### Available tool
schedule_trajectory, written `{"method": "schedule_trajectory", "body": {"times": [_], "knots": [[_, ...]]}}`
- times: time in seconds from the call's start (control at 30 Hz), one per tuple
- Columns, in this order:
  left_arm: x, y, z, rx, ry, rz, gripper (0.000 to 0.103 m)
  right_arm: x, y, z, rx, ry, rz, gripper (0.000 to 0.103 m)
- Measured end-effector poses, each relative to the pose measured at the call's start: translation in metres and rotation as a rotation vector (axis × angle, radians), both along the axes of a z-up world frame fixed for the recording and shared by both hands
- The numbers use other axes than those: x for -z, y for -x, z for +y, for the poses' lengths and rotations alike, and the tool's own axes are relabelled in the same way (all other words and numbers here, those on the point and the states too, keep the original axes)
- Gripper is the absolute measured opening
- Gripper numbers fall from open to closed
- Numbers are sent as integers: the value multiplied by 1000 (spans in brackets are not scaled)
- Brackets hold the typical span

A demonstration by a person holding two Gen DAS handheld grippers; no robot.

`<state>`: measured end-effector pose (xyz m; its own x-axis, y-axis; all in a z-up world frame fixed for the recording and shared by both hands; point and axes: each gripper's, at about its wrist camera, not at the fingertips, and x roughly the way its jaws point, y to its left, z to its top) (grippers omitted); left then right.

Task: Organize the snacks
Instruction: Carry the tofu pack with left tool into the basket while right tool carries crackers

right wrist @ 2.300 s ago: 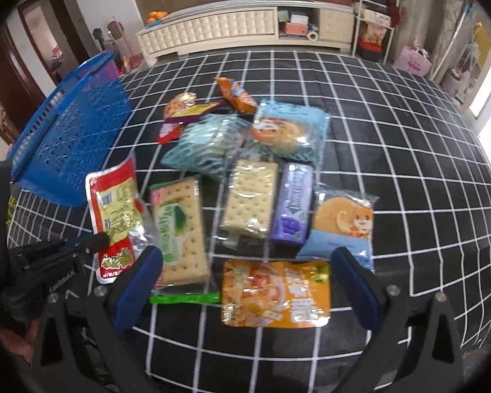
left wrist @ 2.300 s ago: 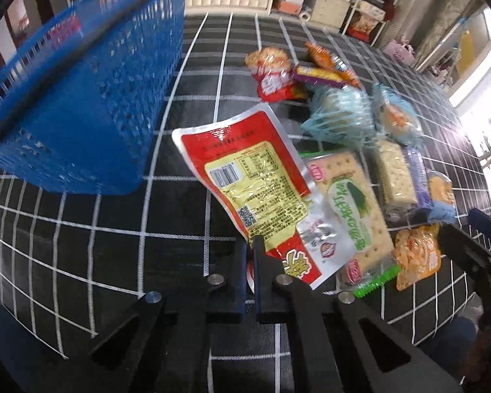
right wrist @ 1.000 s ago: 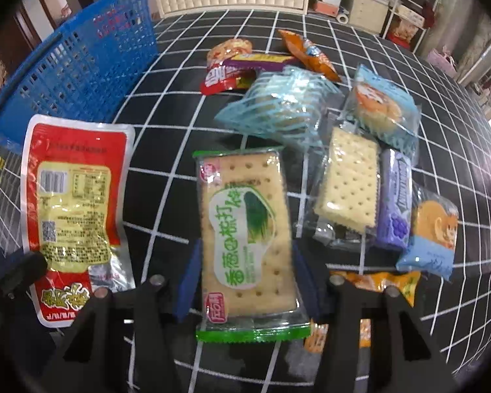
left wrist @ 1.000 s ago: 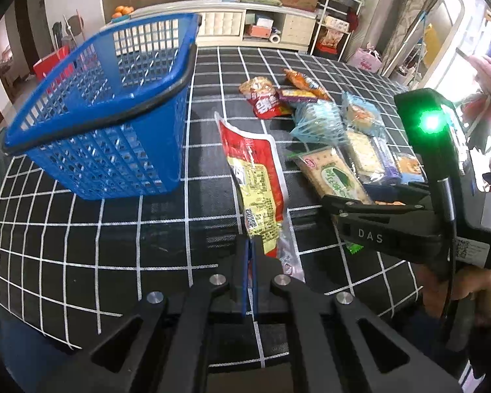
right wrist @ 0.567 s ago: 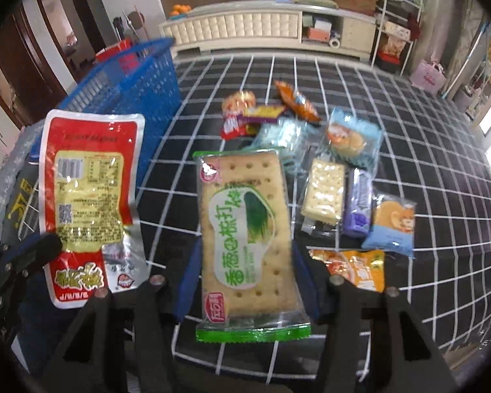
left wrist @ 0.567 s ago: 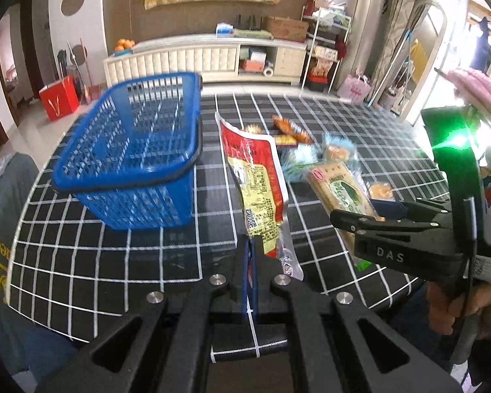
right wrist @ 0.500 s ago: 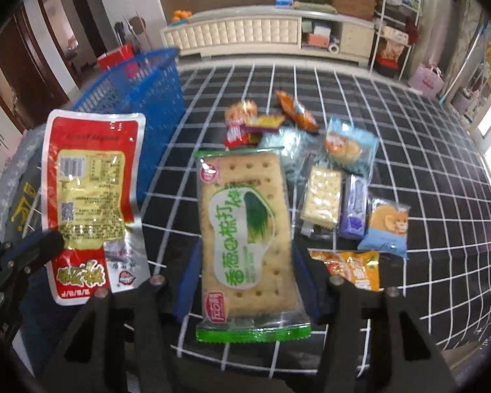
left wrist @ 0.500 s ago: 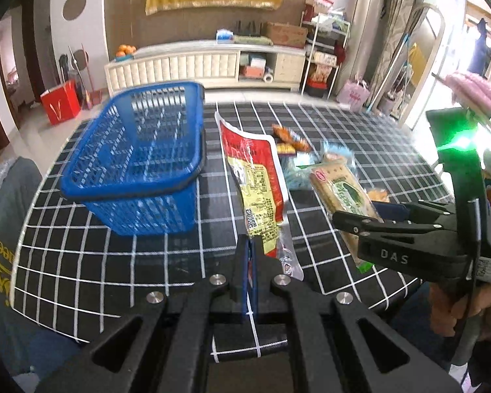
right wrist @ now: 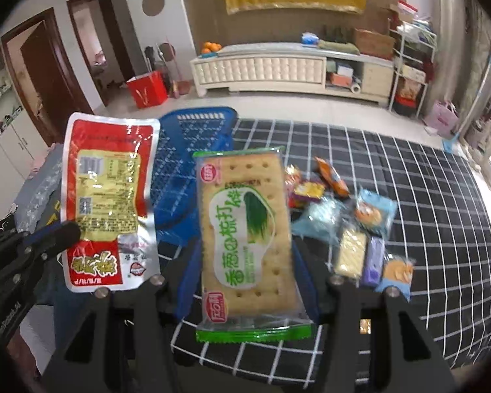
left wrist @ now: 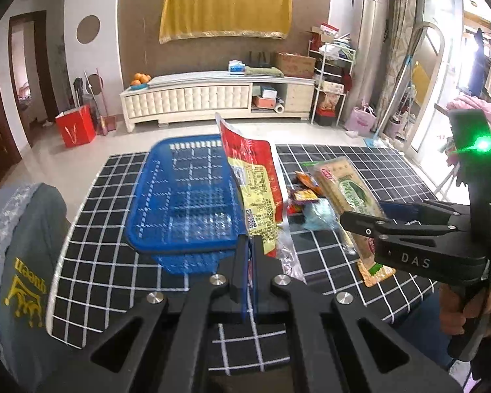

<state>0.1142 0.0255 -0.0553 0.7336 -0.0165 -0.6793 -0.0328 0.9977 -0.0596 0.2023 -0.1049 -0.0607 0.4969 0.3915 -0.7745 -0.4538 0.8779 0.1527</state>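
Pinching only the bottom edge of a red snack pouch (left wrist: 252,177), the left gripper (left wrist: 249,255) risks dropping it short of the blue basket (left wrist: 183,196), while the right gripper (right wrist: 242,278) clamps a cracker packet (right wrist: 245,229).

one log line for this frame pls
left gripper: shut on red packet | right gripper: shut on cracker pack | blue basket: empty | both packs aloft

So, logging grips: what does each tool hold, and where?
Left tool: red packet, pinched at its bottom edge. Right tool: cracker pack, clamped across its lower sides.
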Motion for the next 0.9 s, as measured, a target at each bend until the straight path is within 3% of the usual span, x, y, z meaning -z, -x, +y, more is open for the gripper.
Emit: {"method": "schedule_trajectory", "body": {"times": [0.4,0.9], "knots": [[-10,-55,54,-24,-8,12,1,0,-42,55,-63,-23,9,58],[29,-157,83,22,-1,131,1,25,-105,91,-72,-21,75,58]]}}
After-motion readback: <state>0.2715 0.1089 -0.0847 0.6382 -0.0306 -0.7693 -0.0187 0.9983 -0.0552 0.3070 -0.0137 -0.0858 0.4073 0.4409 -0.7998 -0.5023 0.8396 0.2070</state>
